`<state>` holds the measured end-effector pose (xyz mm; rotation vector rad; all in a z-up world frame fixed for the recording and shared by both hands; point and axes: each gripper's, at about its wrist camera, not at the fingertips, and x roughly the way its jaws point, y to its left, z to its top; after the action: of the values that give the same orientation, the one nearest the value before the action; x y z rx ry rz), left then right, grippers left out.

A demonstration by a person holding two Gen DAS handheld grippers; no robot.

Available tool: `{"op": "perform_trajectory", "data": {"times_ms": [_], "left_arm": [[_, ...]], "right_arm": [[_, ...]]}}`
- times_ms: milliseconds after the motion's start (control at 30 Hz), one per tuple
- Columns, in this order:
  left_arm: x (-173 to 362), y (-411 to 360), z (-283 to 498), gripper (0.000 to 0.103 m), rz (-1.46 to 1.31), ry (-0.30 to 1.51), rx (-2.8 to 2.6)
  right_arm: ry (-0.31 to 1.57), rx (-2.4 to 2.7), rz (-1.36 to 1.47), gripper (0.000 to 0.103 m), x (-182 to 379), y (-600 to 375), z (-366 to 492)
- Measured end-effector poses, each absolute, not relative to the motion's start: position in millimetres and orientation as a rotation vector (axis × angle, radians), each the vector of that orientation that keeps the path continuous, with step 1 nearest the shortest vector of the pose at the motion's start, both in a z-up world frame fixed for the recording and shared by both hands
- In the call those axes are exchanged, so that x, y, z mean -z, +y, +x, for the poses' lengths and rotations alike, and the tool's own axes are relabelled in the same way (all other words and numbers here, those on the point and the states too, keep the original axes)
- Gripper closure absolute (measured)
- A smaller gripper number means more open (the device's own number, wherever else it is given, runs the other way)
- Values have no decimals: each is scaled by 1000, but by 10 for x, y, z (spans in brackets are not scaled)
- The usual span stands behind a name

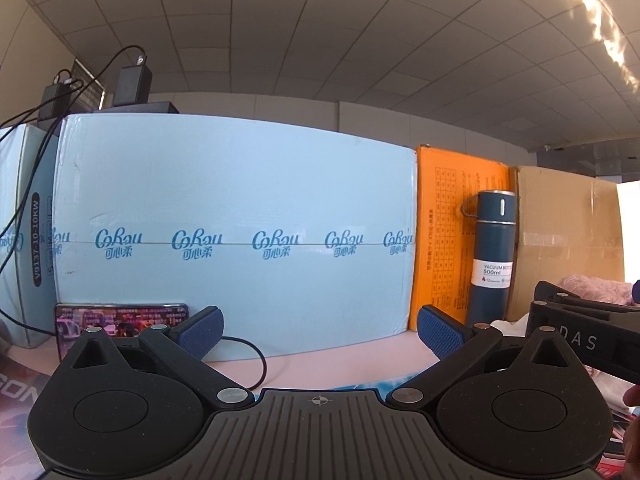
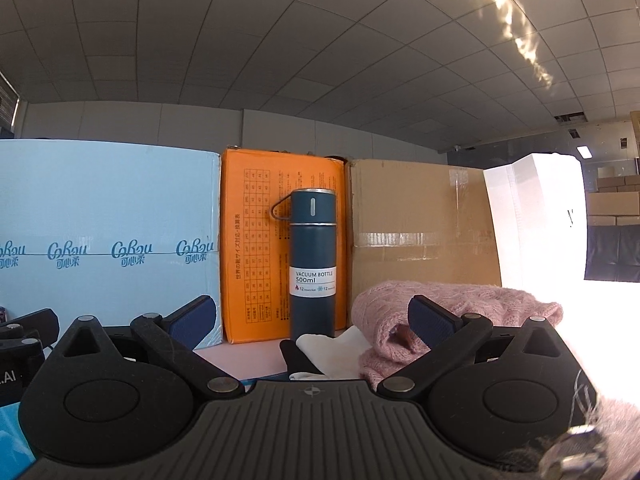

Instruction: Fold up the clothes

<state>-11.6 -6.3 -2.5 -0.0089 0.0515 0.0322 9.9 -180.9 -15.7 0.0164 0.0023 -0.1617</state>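
A pink knitted sweater [image 2: 460, 304] lies bunched on the pink table top at the right, with a white garment [image 2: 340, 354] and a black cloth [image 2: 296, 358] beside it. My right gripper [image 2: 312, 326] is open and empty, its right fingertip [image 2: 434, 324] in front of the sweater. My left gripper [image 1: 320, 330] is open and empty, facing the light blue box. The sweater shows at the far right of the left wrist view [image 1: 592, 288], behind the right gripper's body [image 1: 580, 332].
A light blue carton [image 1: 240, 224], an orange box [image 2: 260, 248], a brown carton [image 2: 420, 232] and a white box [image 2: 536, 220] line the back. A dark blue vacuum bottle [image 2: 312, 264] stands before them. A phone [image 1: 120, 320] with a cable [image 1: 256, 360] leans at left.
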Motion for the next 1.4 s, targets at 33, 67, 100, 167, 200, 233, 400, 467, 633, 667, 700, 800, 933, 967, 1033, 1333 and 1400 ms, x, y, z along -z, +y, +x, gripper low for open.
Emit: {"op": "perform_trajectory", "data": {"times_ms": [33,67,100,167,200,233,400,467,633,667,700,800,933,967,1033,1333,1400], "left_arm": [[20,-93,-138,0,-2,43,-29],[17,-109,-152,0,3,37,-26],[17,-104,-155,0,3,35,-26],[18,-97,-148,0,-3,40,-29],[16,-102,-141,0,-6,44,-33],[16,-102,-138,0,-7,46,-34],[21,-98,-132,0,-5,44,-38],[24,-93,-128,0,-7,46,-39],[38,-104,-133,0,-5,46,-38],[41,-108,-134,0,-5,47,-38],[43,-112,-135,0,-5,47,-38],[44,-114,-132,0,-5,49,-37],[45,-118,-133,0,-6,51,-37],[44,-117,-132,0,-6,51,-35],[41,-116,-131,0,-6,52,-34],[40,-121,-124,0,-6,55,-32],[41,-119,-123,0,-7,56,-30]], "right_arm": [[4,155,15,0,155,-1809,95],[2,147,12,0,152,-1804,90],[-1,140,7,0,147,-1791,85],[-5,139,-7,0,142,-1762,60],[-7,139,-12,0,140,-1751,52],[-6,137,-12,0,139,-1748,54],[-5,171,-3,0,141,-1776,52],[-14,209,-22,0,142,-1793,45],[-4,230,-15,0,145,-1873,76],[-1,225,-18,0,144,-1868,85],[-1,220,-24,0,144,-1859,86],[-1,201,-31,0,143,-1844,75],[4,193,-26,0,146,-1844,64],[3,193,-25,0,146,-1844,61],[3,191,-27,0,147,-1841,58],[4,185,-28,0,147,-1833,67],[4,184,-28,0,151,-1835,68]]}}
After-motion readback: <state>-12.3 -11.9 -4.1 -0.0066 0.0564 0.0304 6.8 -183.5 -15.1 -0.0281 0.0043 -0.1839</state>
